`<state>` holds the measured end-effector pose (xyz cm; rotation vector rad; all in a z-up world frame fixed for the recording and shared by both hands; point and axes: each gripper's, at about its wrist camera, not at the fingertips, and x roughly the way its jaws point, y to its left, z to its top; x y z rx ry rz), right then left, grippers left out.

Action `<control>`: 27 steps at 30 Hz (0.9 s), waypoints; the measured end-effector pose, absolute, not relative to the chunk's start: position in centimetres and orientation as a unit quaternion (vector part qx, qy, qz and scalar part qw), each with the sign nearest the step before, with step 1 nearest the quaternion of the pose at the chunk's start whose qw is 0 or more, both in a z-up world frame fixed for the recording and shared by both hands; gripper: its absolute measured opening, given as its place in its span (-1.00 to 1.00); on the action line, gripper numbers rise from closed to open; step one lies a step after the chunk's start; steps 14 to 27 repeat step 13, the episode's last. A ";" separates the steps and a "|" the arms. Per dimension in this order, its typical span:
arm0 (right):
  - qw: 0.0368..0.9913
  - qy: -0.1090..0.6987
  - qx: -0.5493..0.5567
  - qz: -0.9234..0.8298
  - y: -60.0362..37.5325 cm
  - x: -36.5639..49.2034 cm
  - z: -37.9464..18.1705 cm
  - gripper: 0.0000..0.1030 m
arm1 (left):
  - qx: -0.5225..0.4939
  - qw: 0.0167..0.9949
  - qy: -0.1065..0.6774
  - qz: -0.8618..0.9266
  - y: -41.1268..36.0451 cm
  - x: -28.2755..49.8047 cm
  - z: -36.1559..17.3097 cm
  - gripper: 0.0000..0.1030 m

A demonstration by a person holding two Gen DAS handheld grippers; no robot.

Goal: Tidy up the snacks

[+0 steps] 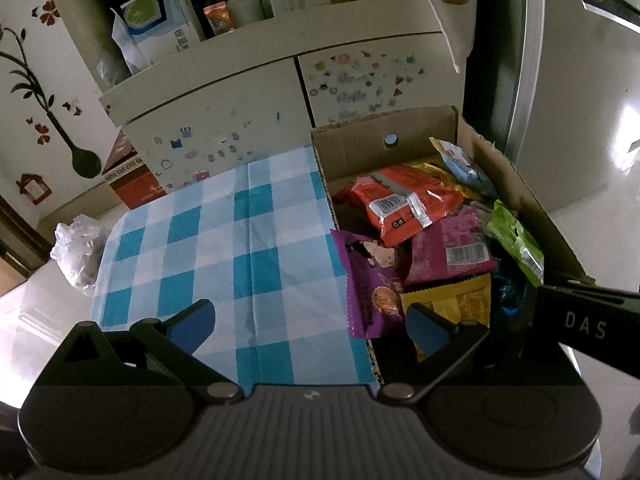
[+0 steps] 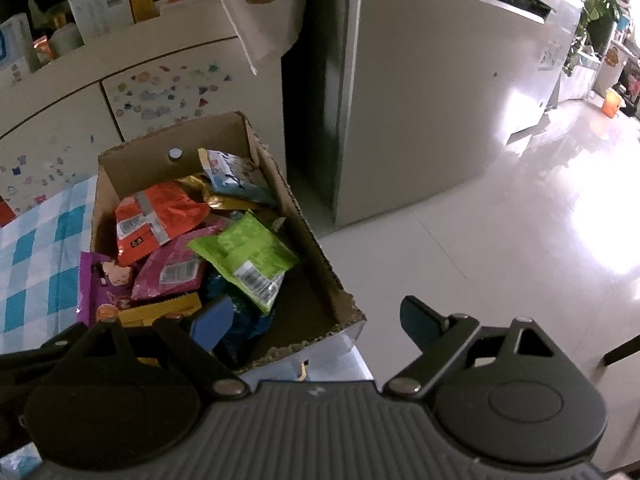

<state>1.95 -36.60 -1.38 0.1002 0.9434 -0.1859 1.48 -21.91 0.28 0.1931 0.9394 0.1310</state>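
I have both tools hanging above the work area, angled downward. My left tool (image 1: 312, 320) stands wide with nothing between its blue pads; one finger hangs over the blue-and-white checked cloth (image 1: 224, 240) on the tabletop and the other over the near corner of the cardboard box (image 1: 352, 140). My right tool (image 2: 316, 320) is also spread wide and empty, its left finger over the box's near end and its right finger out over the shiny floor (image 2: 500, 240). The snacks all lie heaped in the box (image 2: 132, 160), which sits at the right edge of the cloth: an orange packet (image 1: 400, 204) toward the back, a magenta packet (image 1: 448, 248) below it, a purple packet (image 1: 368, 284) leaning on the left wall, a yellow packet (image 1: 452, 304) nearest me, a green packet (image 2: 248, 256) on top at the right, and a light blue packet (image 2: 228, 176) propped in the far corner.
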 end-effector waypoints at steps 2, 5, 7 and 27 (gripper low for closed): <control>0.886 0.453 0.049 -0.088 -36.4 1.8 -1.3 0.77 | 0.092 0.886 0.451 0.060 -21.6 1.4 0.4 1.00; 0.887 0.450 0.043 -0.088 -36.0 1.5 -0.9 0.77 | 0.096 0.888 0.447 0.054 -21.2 1.2 0.6 1.00; 0.889 0.448 0.038 -0.088 -35.6 1.3 -0.8 0.77 | 0.101 0.890 0.442 0.051 -21.0 0.9 0.7 1.00; 0.891 0.444 0.043 -0.081 -34.5 0.5 -0.4 0.77 | 0.091 0.891 0.444 0.039 -19.2 0.1 1.2 1.00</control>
